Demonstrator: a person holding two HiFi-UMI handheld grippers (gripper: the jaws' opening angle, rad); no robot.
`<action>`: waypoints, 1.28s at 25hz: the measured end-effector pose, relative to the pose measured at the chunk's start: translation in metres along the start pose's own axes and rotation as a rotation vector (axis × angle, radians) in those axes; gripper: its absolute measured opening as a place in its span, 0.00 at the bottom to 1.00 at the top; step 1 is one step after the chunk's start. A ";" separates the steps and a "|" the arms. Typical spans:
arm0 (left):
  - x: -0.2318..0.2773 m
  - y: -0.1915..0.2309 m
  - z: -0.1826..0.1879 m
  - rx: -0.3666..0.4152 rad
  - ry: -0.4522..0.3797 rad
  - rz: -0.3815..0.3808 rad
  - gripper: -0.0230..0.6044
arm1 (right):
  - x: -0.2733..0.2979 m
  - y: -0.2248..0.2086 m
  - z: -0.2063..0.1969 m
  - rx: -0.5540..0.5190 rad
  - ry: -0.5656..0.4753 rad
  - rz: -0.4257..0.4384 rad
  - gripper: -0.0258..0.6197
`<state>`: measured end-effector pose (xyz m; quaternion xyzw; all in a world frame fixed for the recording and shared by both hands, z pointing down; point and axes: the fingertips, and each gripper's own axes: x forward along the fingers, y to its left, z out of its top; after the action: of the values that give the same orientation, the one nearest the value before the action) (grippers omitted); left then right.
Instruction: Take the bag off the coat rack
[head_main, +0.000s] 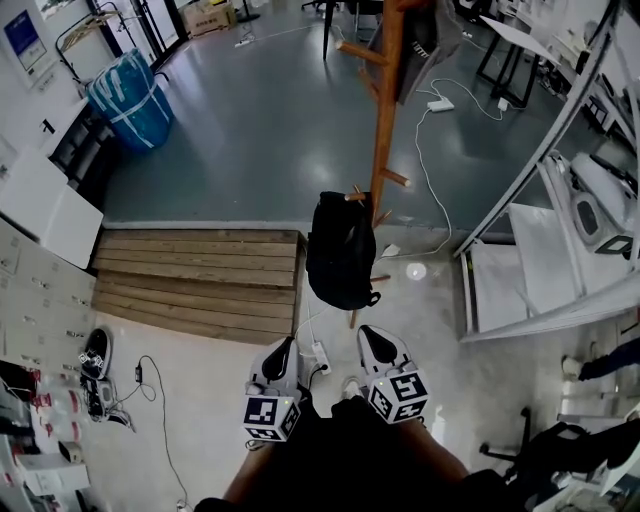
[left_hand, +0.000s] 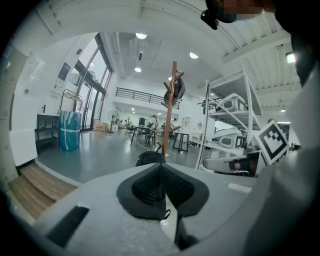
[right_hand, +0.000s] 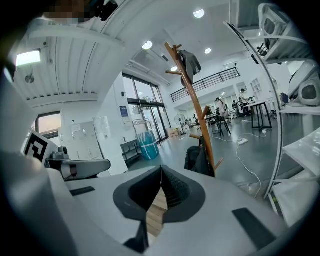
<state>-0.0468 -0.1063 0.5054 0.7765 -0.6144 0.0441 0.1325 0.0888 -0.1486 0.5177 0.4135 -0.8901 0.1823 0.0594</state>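
The black bag (head_main: 340, 250) is seen hanging from a low peg of the wooden coat rack (head_main: 385, 110), close against the pole and above the pale floor, just beside the edge of a wooden step (head_main: 200, 270). The bag is not touched by either gripper. The left gripper (head_main: 283, 346) and the right gripper (head_main: 372, 336) are held side by side below the bag in the head view, both pointed toward it and well short of it. In the left gripper view, the jaws of the left gripper (left_hand: 161, 167) are shown pressed together with nothing between them, and the bag (left_hand: 149, 158) is seen just above their tips at the foot of the rack (left_hand: 171, 110). In the right gripper view, the jaws of the right gripper (right_hand: 161, 172) are likewise closed and empty, with the bag (right_hand: 196, 159) to the right of their tips against the leaning pole (right_hand: 192, 95). A dark garment (right_hand: 190, 62) is draped near the top of the rack. A white power strip (head_main: 320, 355) lies on the floor between the grippers, and a blue wrapped bundle (head_main: 130, 100) stands far to the left.
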 end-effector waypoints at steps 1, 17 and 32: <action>0.005 0.003 0.002 0.000 0.001 -0.010 0.07 | 0.005 0.000 0.000 0.002 0.001 -0.004 0.06; 0.092 0.102 0.038 0.074 0.032 -0.272 0.07 | 0.102 0.014 0.016 0.048 -0.028 -0.235 0.06; 0.147 0.146 0.039 0.137 0.092 -0.530 0.07 | 0.146 0.021 0.020 0.093 -0.059 -0.442 0.06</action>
<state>-0.1557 -0.2854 0.5242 0.9145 -0.3788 0.0844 0.1143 -0.0212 -0.2481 0.5310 0.6058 -0.7700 0.1934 0.0527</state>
